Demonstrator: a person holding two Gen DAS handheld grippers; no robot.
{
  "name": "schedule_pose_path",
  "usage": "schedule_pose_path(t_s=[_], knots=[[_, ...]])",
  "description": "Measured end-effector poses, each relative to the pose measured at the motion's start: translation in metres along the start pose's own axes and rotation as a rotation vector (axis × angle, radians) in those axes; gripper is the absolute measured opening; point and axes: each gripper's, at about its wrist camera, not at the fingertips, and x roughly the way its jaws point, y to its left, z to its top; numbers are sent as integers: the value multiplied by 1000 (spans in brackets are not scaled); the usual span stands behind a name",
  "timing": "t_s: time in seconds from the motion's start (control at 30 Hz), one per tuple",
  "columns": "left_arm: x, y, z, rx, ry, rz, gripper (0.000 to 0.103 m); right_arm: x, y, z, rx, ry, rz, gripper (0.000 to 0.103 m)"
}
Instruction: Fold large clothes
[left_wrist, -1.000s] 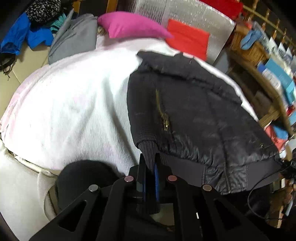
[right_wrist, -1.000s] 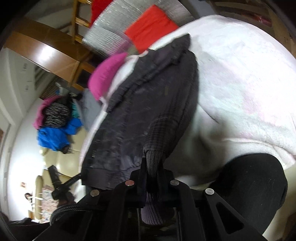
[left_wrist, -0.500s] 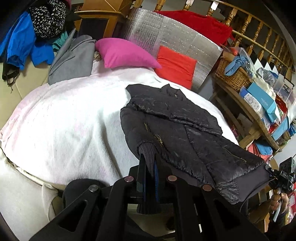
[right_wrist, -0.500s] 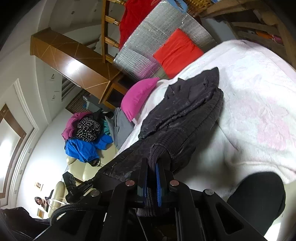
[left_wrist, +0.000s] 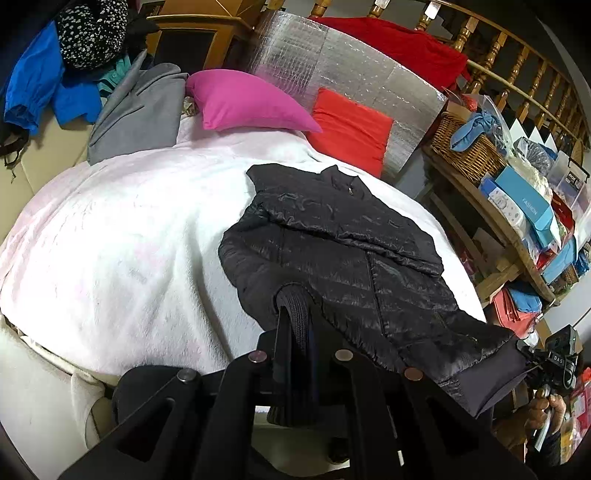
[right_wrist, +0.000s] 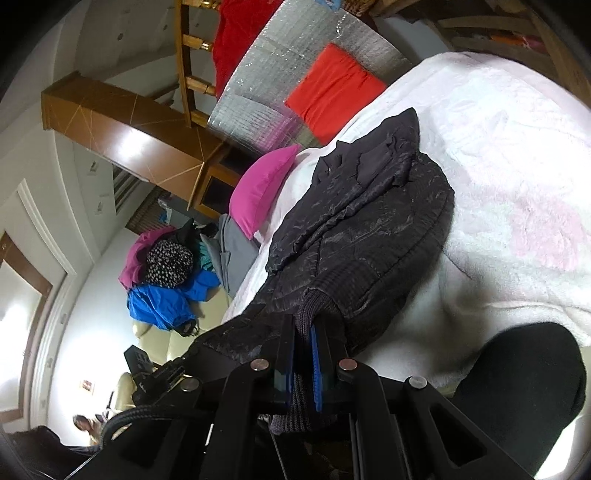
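Note:
A black quilted jacket (left_wrist: 351, 251) lies front-up on the white fluffy blanket (left_wrist: 122, 229), collar toward the pillows. My left gripper (left_wrist: 295, 328) is shut on a dark ribbed knit cuff (left_wrist: 293, 299) at the jacket's near left side, raised off the blanket. In the right wrist view the same jacket (right_wrist: 369, 229) stretches away, and my right gripper (right_wrist: 303, 336) is shut on another ribbed knit cuff (right_wrist: 314, 302). The right gripper (left_wrist: 550, 362) also shows at the jacket's lifted near right corner, with a hand (left_wrist: 543, 410) below it.
A pink pillow (left_wrist: 243, 99), a red cushion (left_wrist: 351, 129) and a silver padded sheet (left_wrist: 351, 70) stand at the bed's head. Grey and blue clothes (left_wrist: 136, 110) pile at the left. Cluttered wooden shelves with a wicker basket (left_wrist: 465, 155) line the right side.
Both grippers have risen and tilted upward with their cuffs still held. The jacket's near edge has come up off the blanket, and more of the room's far side shows.

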Motion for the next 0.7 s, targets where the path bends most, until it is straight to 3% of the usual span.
schedule_pose_path(t_s=[0.7], knots=[[26, -10, 78, -11, -107, -19, 8, 20, 15, 76, -9, -140, 123, 8]])
